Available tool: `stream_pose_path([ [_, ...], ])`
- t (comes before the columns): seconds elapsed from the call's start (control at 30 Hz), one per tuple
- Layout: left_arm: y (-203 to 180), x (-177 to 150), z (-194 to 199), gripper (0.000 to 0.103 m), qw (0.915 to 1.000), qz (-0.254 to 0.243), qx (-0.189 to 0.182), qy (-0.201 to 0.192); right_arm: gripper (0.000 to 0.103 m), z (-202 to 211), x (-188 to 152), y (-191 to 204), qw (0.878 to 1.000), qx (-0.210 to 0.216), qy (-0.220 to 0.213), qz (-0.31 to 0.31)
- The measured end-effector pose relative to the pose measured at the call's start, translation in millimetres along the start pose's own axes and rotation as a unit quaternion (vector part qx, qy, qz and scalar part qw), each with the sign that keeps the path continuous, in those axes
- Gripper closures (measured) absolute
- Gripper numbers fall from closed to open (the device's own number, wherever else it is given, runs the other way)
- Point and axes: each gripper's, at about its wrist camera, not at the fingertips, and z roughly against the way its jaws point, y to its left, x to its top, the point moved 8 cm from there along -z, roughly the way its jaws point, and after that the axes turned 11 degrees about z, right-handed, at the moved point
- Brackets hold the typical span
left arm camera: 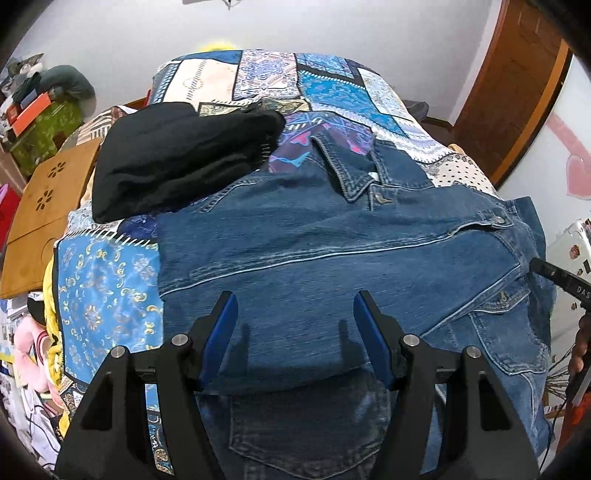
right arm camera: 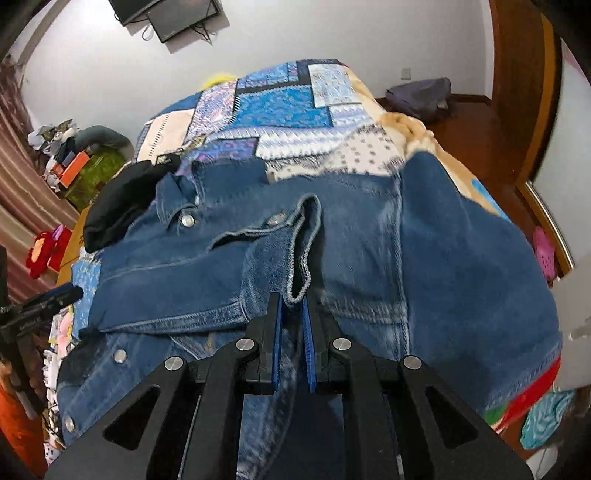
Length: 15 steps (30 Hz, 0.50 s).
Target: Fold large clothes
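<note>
Two grippers work one denim jacket point(left arm camera: 332, 240) spread on the patchwork bedspread point(left arm camera: 107, 295). The right gripper point(right arm camera: 293, 306) pinches a cuff edge, probably to carry the sleeve across, though blur hides detail. The left gripper point(left arm camera: 295, 314) hovers spread, empty, above the fabric.

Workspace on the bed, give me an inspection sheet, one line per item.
Surface: bed with patchwork bedspread.
Job's things: denim jacket spread out, collar away from the cameras; jeans under its near hem.
Clutter: black garment beside the collar; wooden board off the bed's edge.
Grippers: left gripper open, empty, above the jacket; right gripper shut on a cuff.
Cables: wires below the wall screens.
Surroundings: white walls, wooden door frame, heaped shelf.
</note>
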Motion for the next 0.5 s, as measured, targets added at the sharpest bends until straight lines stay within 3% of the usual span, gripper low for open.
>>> stream_pose_path([
  [0.13, -12, 3, 4, 0.039, 0.9999, -0.009, -0.006, -0.006, 0.093, 9, -1, -12, 1.0, -0.016, -0.002, -0.021],
  [0.23, -22, 8, 9, 0.039, 0.9997, -0.015, -0.011, -0.014, 0.092, 24, 2, -24, 0.999, -0.003, -0.009, -0.05],
  [0.3, -29, 12, 14, 0.039, 0.9995, -0.019, -0.015, -0.021, 0.084, 41, 8, -38, 0.997, -0.005, -0.027, -0.071],
  [0.43, -44, 23, 21, 0.039, 0.9987, -0.028, -0.022, -0.036, 0.044, 76, 15, -72, 0.99, -0.055, -0.079, -0.101],
  [0.5, -52, 27, 24, 0.039, 0.9983, -0.031, -0.028, -0.04, 0.041, 93, 15, -91, 0.985, -0.074, -0.101, -0.122],
])
